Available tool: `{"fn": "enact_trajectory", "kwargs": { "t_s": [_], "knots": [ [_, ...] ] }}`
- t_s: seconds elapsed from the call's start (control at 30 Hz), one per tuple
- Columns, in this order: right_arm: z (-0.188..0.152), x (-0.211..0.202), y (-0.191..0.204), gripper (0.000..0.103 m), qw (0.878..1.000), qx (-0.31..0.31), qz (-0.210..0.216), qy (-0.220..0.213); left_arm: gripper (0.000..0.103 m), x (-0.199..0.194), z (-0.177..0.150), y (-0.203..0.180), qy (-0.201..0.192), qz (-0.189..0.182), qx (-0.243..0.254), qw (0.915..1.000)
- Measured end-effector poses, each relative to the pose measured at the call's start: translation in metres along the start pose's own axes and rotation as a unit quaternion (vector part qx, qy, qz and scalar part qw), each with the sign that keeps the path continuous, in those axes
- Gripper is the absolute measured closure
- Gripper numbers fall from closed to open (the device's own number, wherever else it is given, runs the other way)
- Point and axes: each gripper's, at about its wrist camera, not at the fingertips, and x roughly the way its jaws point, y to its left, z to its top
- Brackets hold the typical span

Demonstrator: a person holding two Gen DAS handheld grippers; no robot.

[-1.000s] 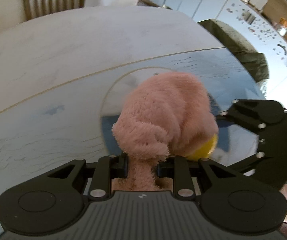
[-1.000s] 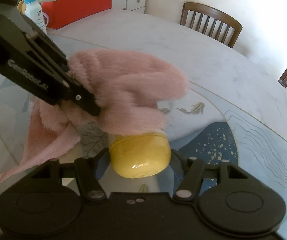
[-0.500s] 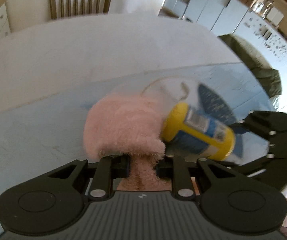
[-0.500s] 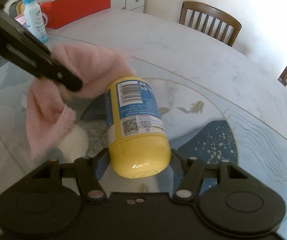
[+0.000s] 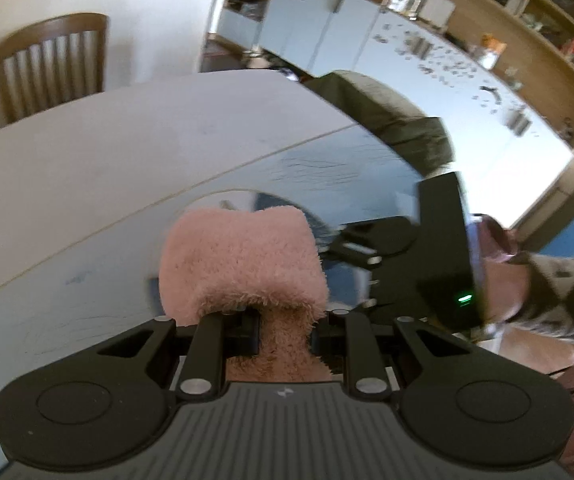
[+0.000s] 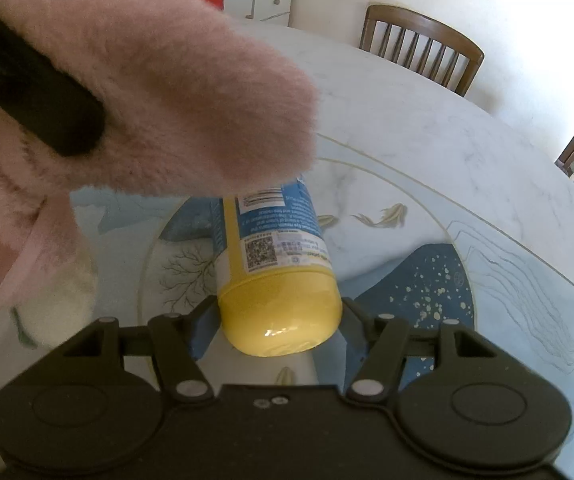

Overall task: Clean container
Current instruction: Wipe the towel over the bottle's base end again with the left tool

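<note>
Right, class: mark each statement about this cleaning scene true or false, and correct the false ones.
1. The right hand-held gripper grips a yellow bottle. True.
2. The left hand-held gripper holds a blue sponge. False: it holds a pink fluffy cloth.
3. The bottle carries a blue label with a QR code. True.
4. The bottle stands upright on the table. False: it is held tilted above it.

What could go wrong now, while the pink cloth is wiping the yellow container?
1. The right gripper grips only the rounded base of the yellow container; a push from the cloth may twist it loose.
2. The pink cloth covers the container's far end, so the wiping spot is hidden.
3. A loose cloth tail hangs beside the left gripper and may snag.
</note>
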Motion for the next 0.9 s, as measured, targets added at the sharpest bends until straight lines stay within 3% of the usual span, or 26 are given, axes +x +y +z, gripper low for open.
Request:
{"fn": "enact_trajectory", "kwargs": {
  "t_s": [0.23, 0.53, 0.9],
  "knots": [
    [-0.002, -0.002, 0.006, 0.040, 1.000, -0.026, -0.005, -0.003, 0.084, 0.044, 0.011, -0.005, 0.030, -0.040, -0.016, 0.9986],
    [-0.005, -0.006, 0.019, 0.040, 0.997, -0.073, -0.007, -0.012, 0.083, 0.080, 0.012, 0.021, 0.066, -0.016, -0.035, 0.9971],
    [0.000, -0.006, 0.015, 0.040, 0.997, -0.077, -0.006, -0.013, 0.083, 0.076, 0.023, 0.055, 0.048, -0.001, -0.085, 0.9953]
  ]
}}
